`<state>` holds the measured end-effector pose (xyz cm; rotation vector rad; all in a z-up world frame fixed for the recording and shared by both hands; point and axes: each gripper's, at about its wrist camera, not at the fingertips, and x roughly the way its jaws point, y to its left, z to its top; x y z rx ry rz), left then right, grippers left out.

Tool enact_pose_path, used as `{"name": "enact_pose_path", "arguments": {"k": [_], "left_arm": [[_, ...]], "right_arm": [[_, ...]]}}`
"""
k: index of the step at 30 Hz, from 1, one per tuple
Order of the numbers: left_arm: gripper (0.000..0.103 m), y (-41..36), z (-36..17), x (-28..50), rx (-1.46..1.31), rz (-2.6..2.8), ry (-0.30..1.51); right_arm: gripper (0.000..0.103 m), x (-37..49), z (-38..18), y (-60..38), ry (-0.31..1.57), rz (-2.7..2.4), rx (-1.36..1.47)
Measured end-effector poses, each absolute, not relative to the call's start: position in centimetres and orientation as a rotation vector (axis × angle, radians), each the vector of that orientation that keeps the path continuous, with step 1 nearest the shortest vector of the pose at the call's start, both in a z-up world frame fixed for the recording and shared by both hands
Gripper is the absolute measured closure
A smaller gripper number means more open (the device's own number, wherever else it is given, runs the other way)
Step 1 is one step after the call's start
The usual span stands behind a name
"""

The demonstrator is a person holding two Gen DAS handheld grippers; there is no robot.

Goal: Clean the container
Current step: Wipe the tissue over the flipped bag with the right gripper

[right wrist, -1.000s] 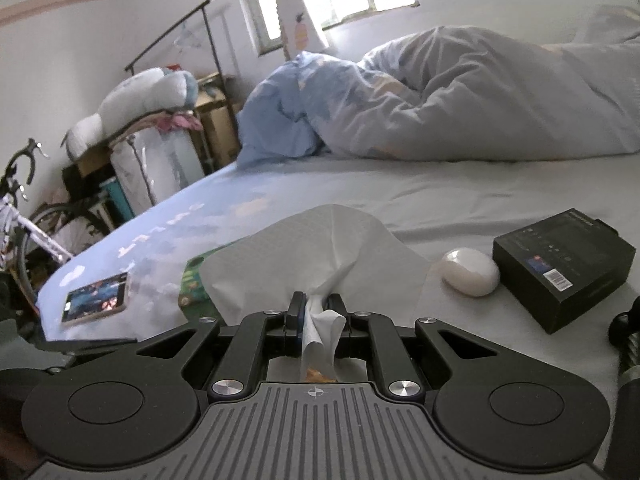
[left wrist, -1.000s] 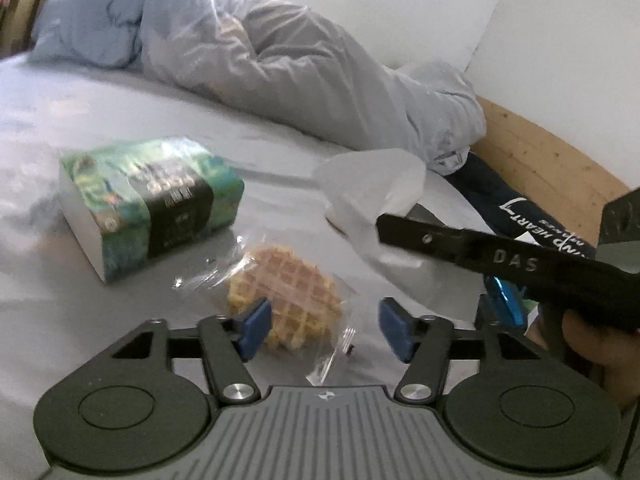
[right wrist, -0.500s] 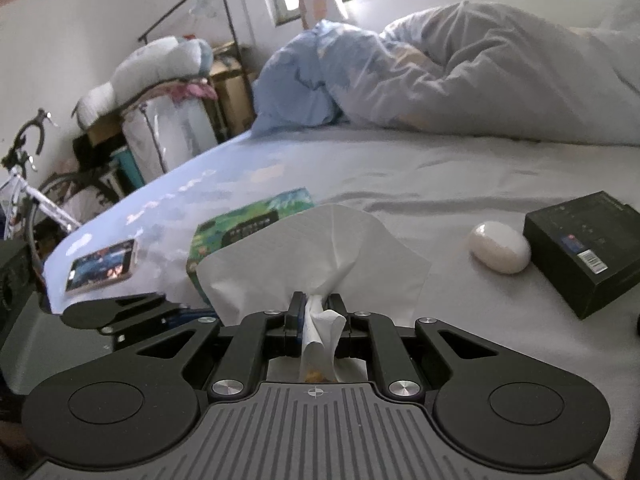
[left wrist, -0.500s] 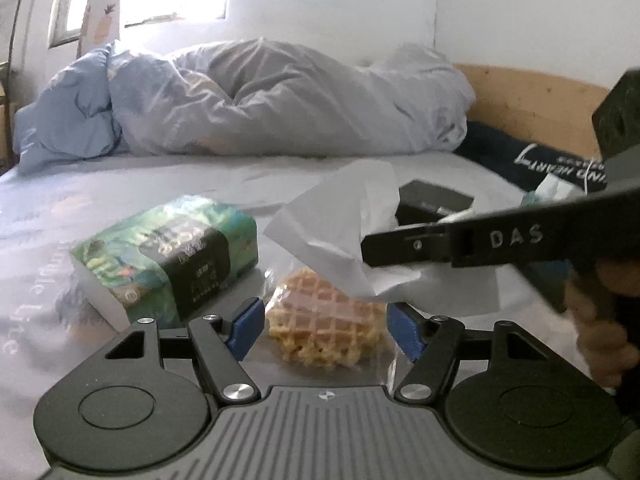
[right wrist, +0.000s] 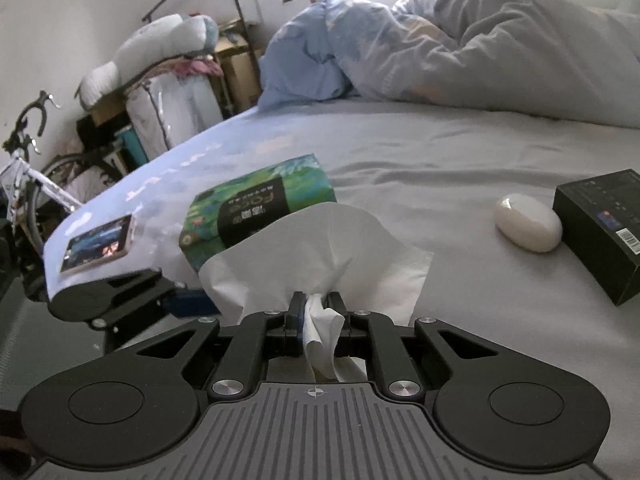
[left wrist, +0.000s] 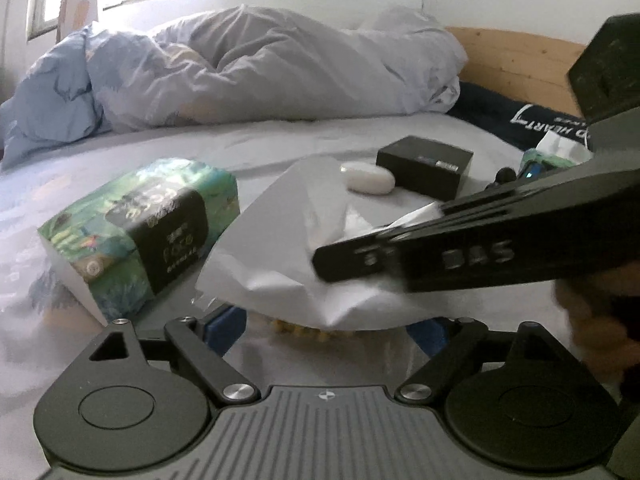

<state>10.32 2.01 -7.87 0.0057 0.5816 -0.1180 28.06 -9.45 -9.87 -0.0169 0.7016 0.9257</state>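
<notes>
L wrist view: your left gripper (left wrist: pixel 326 322) has its blue pads spread wide, nothing between them. A sec ago the wrapped waffle (left wrist: pixel 298 327) sat in plain sight between the pads; now only a yellow sliver shows at the near edge, bc the tissue (left wrist: pixel 280 248) has come down over it. Your right gripper (left wrist: pixel 472 248) has swung in from the right and crosses the frame, blurred, so it's moving. Green tissue pack (left wrist: pixel 140 232) sits left of the tissue; white case (left wrist: pixel 368 178) and black box (left wrist: pixel 426 164) are farther off, right.

R wrist view: right gripper (right wrist: pixel 316 312) is clamped tight on the tissue (right wrist: pixel 316 252), same pinch as 1 s ago, sheet fanning out ahead of the tips. The view has dropped lower toward the bed since then. Tissue pack (right wrist: pixel 256 204) is just beyond the sheet, white case (right wrist: pixel 528 222) and black box (right wrist: pixel 604 228) to the right, touching or nearly so. Phone (right wrist: pixel 98 242) far left at the bed edge.

What it means, imo: the wipe is now being brought to the thing to be cleaned. Which item counts as the container I can't tell; the wrapped waffle pkg under the tissue is where you're heading.
</notes>
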Motion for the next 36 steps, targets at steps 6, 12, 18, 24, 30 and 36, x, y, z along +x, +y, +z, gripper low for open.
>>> {"name": "enact_pose_path", "arguments": {"k": [6, 12, 18, 24, 30, 36], "left_arm": [[0.011, 1.9, -7.4, 9.7, 0.023, -0.116, 0.516], [0.011, 1.5, -7.5, 10.3, 0.028, -0.131, 0.516], [0.007, 1.1, -8.1, 10.9, 0.051, -0.133, 0.523], [0.001, 0.6, -8.5, 11.2, 0.096, -0.135, 0.543], [0.000, 0.7, -8.6, 11.2, 0.090, -0.128, 0.546], [0.000, 0.6, -8.8, 11.2, 0.090, -0.115, 0.550]], "right_arm": [[0.091, 28.4, -9.9, -10.1, 0.711, 0.904, -0.003], [0.091, 28.8, -9.8, -10.6, 0.716, 0.866, -0.010], [0.090, 28.9, -10.0, -10.6, 0.715, 0.860, -0.004], [0.090, 28.9, -10.1, -10.4, 0.711, 0.875, -0.004], [0.090, 28.7, -10.1, -10.1, 0.715, 0.907, -0.008], [0.090, 28.4, -10.1, -9.8, 0.720, 0.940, -0.013]]}}
